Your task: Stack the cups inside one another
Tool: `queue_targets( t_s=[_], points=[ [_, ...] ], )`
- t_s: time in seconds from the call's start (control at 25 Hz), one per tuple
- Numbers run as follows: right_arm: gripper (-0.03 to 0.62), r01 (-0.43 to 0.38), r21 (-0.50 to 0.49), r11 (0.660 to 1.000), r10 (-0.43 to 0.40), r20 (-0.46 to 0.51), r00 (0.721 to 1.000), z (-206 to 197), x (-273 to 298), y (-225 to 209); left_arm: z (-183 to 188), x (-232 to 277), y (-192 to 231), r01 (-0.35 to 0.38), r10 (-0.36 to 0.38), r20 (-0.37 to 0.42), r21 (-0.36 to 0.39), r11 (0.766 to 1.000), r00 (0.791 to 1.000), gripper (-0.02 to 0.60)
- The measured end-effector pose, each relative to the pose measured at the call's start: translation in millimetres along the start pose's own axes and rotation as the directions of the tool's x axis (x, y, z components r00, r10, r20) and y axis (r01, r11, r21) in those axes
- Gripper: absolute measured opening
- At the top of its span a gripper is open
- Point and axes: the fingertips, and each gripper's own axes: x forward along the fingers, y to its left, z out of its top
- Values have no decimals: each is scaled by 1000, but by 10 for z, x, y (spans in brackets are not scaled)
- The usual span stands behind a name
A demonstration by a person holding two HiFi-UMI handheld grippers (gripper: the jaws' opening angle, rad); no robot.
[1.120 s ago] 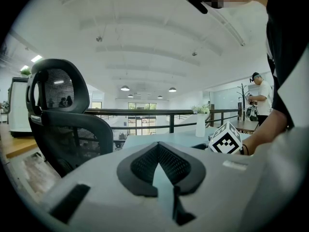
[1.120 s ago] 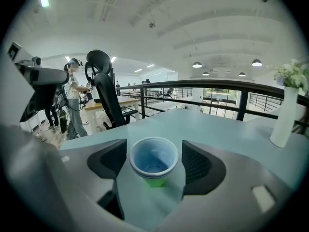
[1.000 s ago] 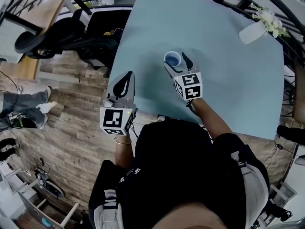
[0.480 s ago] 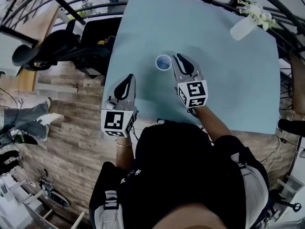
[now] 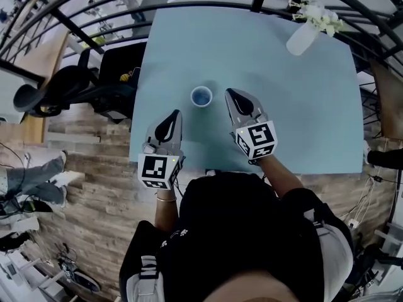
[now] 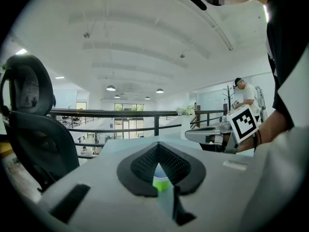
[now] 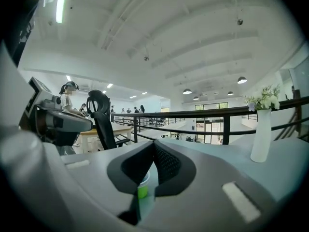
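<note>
**Right gripper (image 5: 232,94) backing off the cup (image 5: 201,96)**

Right gripper is drawing back from the cup it was straddling a second ago. Its jaws have just been closing and are now pressing together with nothing between them. Cup is standing upright on the pale blue table (image 5: 302,106), just left of those tips and not touching them. Left gripper (image 5: 175,114) is hovering near the table's front edge, jaws likewise together and empty, pointing toward the cup.

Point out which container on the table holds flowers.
The tall white vase at the far right corner of the table, with white flowers in its top. The short cup, blue inside, holds none.
</note>
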Motion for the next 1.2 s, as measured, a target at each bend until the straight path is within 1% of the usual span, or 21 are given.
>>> queue_targets(
  t_s=[0.4,0.72,1.2],
  points=[
    [8,8,38,999,-8,4,1000,44,-278,-228,60,156,-309,30,-30,1,17,999,1000,-8],
    [8,-22,27,999,21,20,1000,94,-281,-233,85,179,-330,18,-18,0,22,1000,1000,-8],
    [8,-36,28,999,35,21,999,101,-277,-253,66,223,-335,15,-15,0,12,1000,1000,-8]
  ],
)
